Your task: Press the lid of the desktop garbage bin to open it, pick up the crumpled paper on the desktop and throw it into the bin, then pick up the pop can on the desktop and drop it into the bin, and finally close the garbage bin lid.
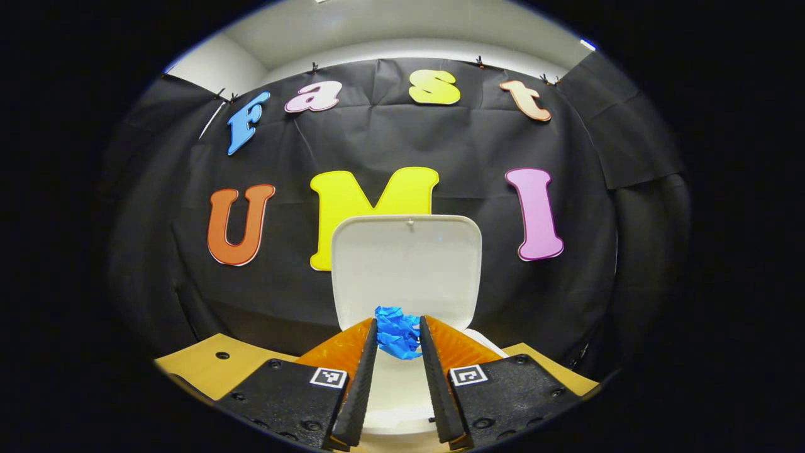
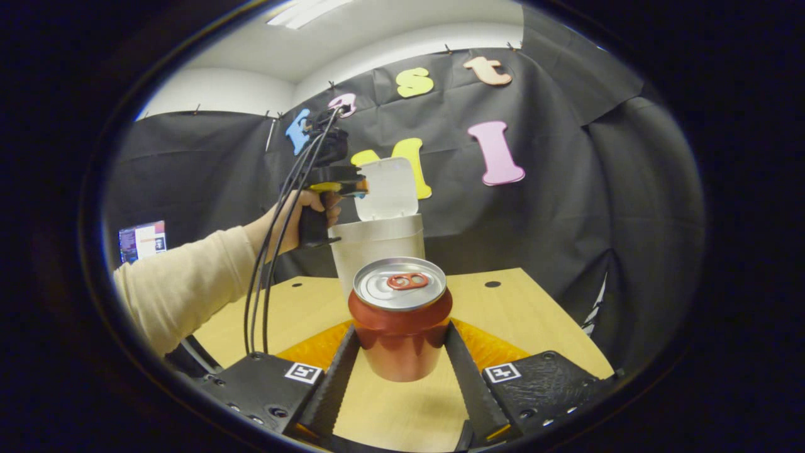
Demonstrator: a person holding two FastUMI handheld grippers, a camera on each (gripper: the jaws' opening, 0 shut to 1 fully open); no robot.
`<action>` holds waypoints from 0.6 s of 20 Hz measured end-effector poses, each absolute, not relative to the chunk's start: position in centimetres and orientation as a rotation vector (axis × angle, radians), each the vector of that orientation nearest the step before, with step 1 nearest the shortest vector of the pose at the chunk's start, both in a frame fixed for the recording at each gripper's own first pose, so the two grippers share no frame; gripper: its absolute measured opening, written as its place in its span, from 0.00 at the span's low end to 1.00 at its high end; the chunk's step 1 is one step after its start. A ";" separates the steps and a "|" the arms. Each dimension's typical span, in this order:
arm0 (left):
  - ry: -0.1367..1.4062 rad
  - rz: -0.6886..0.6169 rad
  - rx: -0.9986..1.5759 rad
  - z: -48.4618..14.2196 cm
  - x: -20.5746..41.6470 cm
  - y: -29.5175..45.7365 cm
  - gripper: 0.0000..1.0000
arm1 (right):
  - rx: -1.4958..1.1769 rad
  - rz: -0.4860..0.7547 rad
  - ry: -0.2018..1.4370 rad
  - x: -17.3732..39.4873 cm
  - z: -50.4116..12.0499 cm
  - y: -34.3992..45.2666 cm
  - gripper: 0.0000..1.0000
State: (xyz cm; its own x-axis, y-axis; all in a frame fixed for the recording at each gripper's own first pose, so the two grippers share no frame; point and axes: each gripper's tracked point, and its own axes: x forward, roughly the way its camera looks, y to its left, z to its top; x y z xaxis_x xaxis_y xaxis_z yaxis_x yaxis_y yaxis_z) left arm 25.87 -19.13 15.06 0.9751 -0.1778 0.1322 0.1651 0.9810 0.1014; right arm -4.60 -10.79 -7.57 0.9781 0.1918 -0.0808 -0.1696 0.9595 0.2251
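Left gripper view: blue crumpled paper (image 1: 397, 331) sits pinched between the left gripper (image 1: 399, 336) fingers, over the white bin (image 1: 402, 390), whose lid (image 1: 407, 270) stands upright at 12 o'clock.

Right gripper view: a red pop can (image 2: 401, 318) stands upright between the right gripper (image 2: 401, 352) fingers, which touch its sides above the wooden table (image 2: 522, 314). At 11 o'clock, a hand (image 2: 295, 220) holds the other gripper beside the open bin.

The garbage bin (image 1: 402, 390) body is mostly hidden behind the left gripper's fingers (image 1: 361, 377); its inside stays unseen.
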 end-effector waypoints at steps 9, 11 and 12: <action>-0.136 -0.193 0.154 14.9 28.0 -20.4 0.45 | 0.248 0.143 0.128 -3.7 -9.1 -12.9 0.78; -0.125 -0.186 0.131 14.6 28.0 -20.2 0.45 | 0.217 0.109 0.110 -3.5 -9.0 -13.3 0.77; -0.114 -0.187 0.123 14.3 28.2 -20.2 0.45 | 0.208 0.111 0.104 -3.6 -9.0 -13.1 0.78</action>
State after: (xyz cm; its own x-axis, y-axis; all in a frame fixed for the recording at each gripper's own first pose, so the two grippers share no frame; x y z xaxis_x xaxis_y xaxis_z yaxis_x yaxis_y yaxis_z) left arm 28.21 -20.21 14.34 0.9760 -0.1924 0.1017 0.1784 0.9750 0.1328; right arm -3.56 -13.06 -8.99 0.9886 0.1204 -0.0910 -0.0989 0.9723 0.2118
